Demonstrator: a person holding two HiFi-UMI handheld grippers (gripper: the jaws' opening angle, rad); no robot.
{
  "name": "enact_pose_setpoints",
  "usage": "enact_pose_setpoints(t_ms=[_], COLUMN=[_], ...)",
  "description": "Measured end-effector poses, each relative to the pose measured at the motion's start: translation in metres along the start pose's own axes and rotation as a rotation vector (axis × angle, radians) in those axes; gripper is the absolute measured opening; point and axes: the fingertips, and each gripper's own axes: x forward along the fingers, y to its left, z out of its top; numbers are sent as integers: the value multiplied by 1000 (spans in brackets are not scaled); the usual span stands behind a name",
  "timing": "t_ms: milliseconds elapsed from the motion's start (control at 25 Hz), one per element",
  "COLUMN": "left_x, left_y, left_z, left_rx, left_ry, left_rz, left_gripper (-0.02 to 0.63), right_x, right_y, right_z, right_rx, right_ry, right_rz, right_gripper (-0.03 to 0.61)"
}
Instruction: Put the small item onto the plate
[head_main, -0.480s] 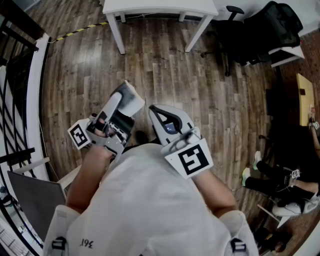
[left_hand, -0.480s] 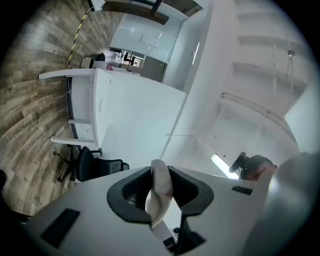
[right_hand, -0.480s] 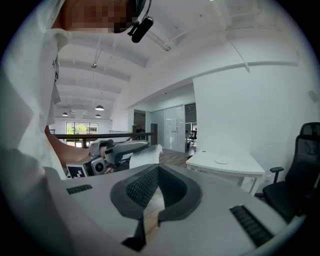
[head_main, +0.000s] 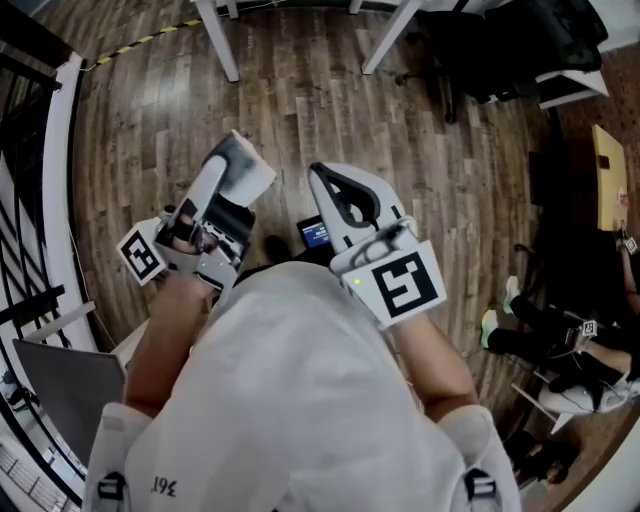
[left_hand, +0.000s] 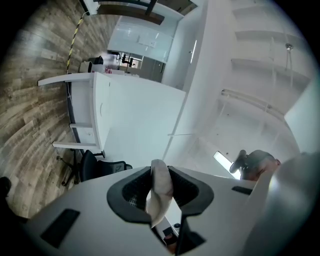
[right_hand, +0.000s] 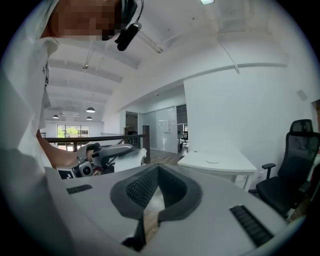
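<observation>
My left gripper (left_hand: 159, 179) is shut on a small pale item (left_hand: 161, 194), which stands pinched between the black pads and sticks out toward the camera. In the head view this gripper (head_main: 238, 172) is held at chest height over the wooden floor, left of my right gripper (head_main: 332, 182). The right gripper (right_hand: 157, 172) is shut, with nothing between its pads. A white table (right_hand: 216, 165) stands ahead at the right, with a flat round shape (right_hand: 212, 161) on it that may be the plate. The right gripper view also shows the left gripper (right_hand: 102, 154) off to its left.
The white table's legs (head_main: 216, 38) show at the head view's top edge. Black office chairs (head_main: 505, 55) stand at the upper right, and seated people (head_main: 560, 345) at the far right. A railing (head_main: 35, 200) runs down the left. A small lit screen (head_main: 314, 234) shows between the grippers.
The head view has tipped down, so the table has slid toward the top edge. Both grippers sit slightly higher in the frame and a little farther apart. The left still holds the item.
</observation>
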Motion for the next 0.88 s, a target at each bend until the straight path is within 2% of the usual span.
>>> enact_pose_setpoints(t_ms=[400,600,640,720,800,880], left_x=[2,8,9,10,12,15], left_y=[4,5,5,5,7,7], left_z=[2,1,1,0,-1,-5], left_rx=[3,0,-3,-7,-13,-27], left_ry=[-38,-45,-46,-51,-61,-67], left_rz=[6,22,23,23,24,22], left_gripper=[106,106,106,106,106,106], right_x=[2,9,10,14,17,23], right_y=[-9,2,7,22,40,54], right_z=[-13,-15,-12,-8,-11,-12], right_rx=[-23,-32,-40,-83,-170,-232], right_ry=[29,25,16,25,85,110], right_rz=[-70,-64,-47,15,82,107], right_gripper=[2,52,75,211,333,375])
